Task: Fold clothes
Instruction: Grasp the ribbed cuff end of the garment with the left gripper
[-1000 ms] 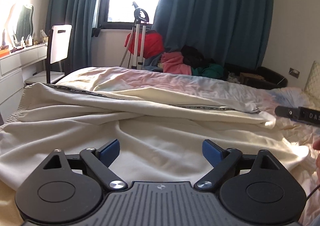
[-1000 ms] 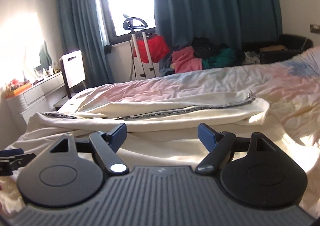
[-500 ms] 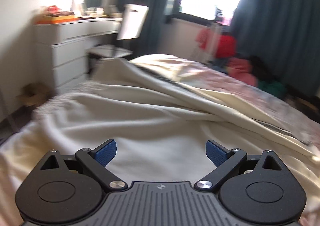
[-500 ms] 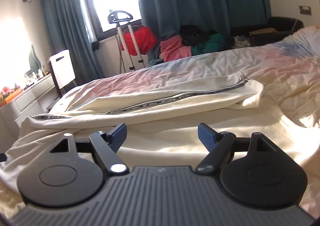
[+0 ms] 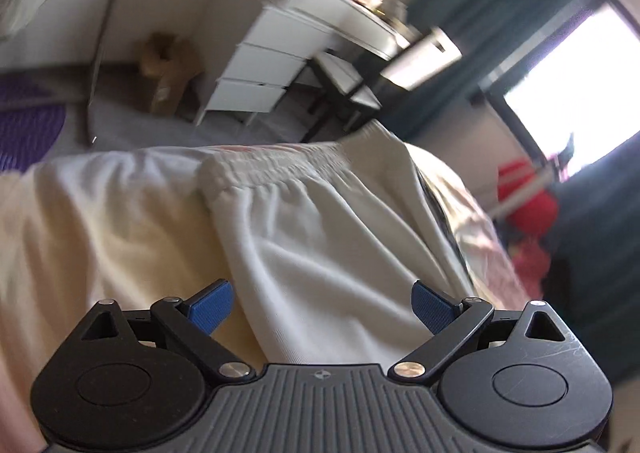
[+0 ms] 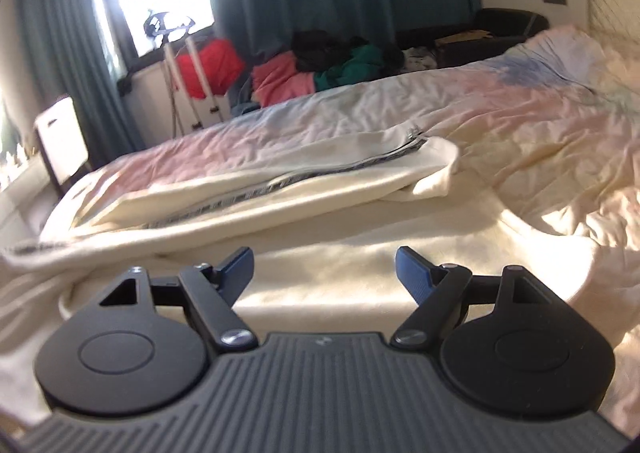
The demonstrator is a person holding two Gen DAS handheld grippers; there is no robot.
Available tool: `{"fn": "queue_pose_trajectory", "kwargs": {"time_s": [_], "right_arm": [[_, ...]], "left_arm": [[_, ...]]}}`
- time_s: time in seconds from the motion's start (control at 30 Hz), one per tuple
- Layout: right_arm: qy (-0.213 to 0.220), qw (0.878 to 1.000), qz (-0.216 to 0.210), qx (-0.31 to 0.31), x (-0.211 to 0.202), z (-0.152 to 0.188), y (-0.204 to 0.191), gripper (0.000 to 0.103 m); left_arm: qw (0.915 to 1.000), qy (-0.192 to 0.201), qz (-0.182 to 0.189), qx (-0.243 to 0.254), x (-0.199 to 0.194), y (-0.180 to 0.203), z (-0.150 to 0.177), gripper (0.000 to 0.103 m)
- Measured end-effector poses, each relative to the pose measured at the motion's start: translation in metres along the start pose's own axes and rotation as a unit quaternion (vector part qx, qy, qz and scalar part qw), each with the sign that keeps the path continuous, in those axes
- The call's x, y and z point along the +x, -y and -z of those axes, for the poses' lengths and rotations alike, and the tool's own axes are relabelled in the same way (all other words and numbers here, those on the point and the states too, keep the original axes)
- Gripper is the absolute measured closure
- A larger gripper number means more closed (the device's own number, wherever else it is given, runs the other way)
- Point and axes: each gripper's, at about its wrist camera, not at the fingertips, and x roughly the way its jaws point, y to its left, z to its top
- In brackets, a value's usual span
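Cream trousers (image 6: 304,193) with a dark patterned side stripe lie lengthwise across the bed. In the left wrist view their gathered elastic waistband (image 5: 288,169) lies at the bed's edge, ahead of my left gripper (image 5: 322,307), which is open and empty just above the cloth. My right gripper (image 6: 324,269) is open and empty over the trouser leg, whose hem end (image 6: 436,169) lies ahead to the right.
The bed (image 6: 520,125) has a pastel rumpled cover. A white dresser (image 5: 276,65) and a chair (image 5: 352,85) stand beyond the bed's edge. A pile of clothes (image 6: 320,69) and a clothes steamer (image 6: 176,53) stand by the curtained window.
My left gripper has swung left and tilted, from the trouser leg to the waistband end by the dresser. My right gripper has shifted a little right along the leg. Both stay open.
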Motion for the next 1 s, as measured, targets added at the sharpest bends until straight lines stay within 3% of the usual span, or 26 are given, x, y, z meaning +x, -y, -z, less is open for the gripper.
{"fn": "queue_pose_trajectory", "kwargs": {"time_s": [0.07, 0.2, 0.33, 0.5, 0.77, 0.83, 0.87, 1.0], "right_arm": [[0.009, 1.0, 0.008, 0.028, -0.002, -0.007, 0.015, 0.023], [0.01, 0.992, 0.02, 0.122, -0.003, -0.02, 0.061, 0.023], [-0.003, 0.973, 0.035, 0.229, -0.003, -0.018, 0.112, 0.023], [-0.014, 0.953, 0.08, 0.293, 0.004, -0.008, 0.146, 0.023], [-0.038, 0.911, 0.14, 0.387, 0.016, 0.01, 0.192, 0.024], [-0.05, 0.901, 0.145, 0.407, 0.021, 0.017, 0.197, 0.022], [-0.062, 0.897, 0.133, 0.418, 0.027, 0.021, 0.198, 0.023], [-0.109, 0.877, 0.103, 0.456, 0.054, 0.035, 0.201, 0.049]], "left_arm": [[0.9999, 0.001, -0.009, -0.007, -0.001, -0.005, -0.001, 0.006], [0.9982, -0.04, 0.009, -0.044, 0.01, -0.016, -0.004, 0.008], [0.9906, -0.088, 0.016, -0.103, 0.031, -0.03, -0.002, 0.013], [0.978, -0.139, 0.041, -0.15, 0.056, -0.042, 0.005, 0.021], [0.9749, -0.116, 0.107, -0.157, 0.064, -0.04, 0.012, 0.037], [0.9757, -0.113, 0.103, -0.157, 0.066, -0.04, 0.012, 0.04], [0.9761, -0.111, 0.101, -0.157, 0.067, -0.04, 0.012, 0.043], [0.9788, -0.107, 0.092, -0.148, 0.068, -0.039, 0.015, 0.049]]}}
